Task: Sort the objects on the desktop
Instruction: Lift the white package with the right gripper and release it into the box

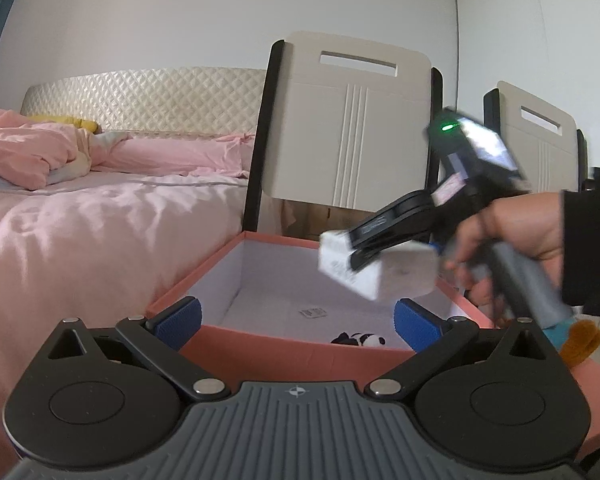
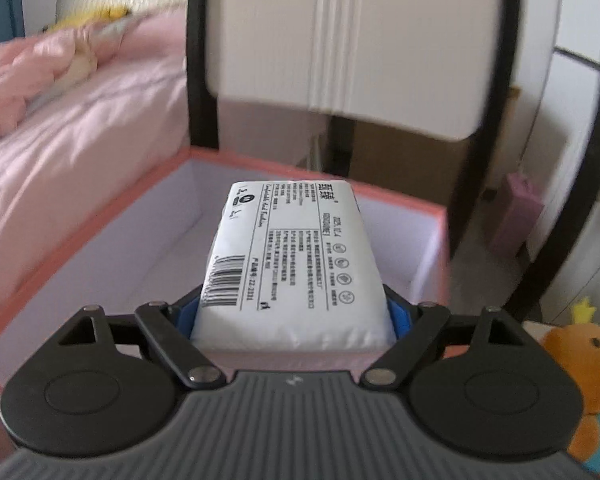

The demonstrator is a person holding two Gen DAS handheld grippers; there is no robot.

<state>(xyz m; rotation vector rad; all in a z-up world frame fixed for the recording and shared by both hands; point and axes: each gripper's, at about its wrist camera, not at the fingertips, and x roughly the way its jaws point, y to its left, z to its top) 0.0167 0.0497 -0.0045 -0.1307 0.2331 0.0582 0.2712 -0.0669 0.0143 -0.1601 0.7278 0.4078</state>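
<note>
**Tissue pack heading into the box**

We hold the tissue pack (image 2: 288,264) clamped in our right tool (image 2: 296,312), above the open box (image 2: 100,216). Our left tool (image 1: 298,320) is spread wide and empty at the box's near wall. A panda toy (image 1: 360,339) already lies inside; an orange plush (image 2: 580,364) waits outside, so sorting looks partly done.

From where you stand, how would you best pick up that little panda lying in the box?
Grip the panda across its soft middle, coming straight down from above. It lies low on the floor of the box, close to the near wall, so a sideways approach looks blocked.
</note>
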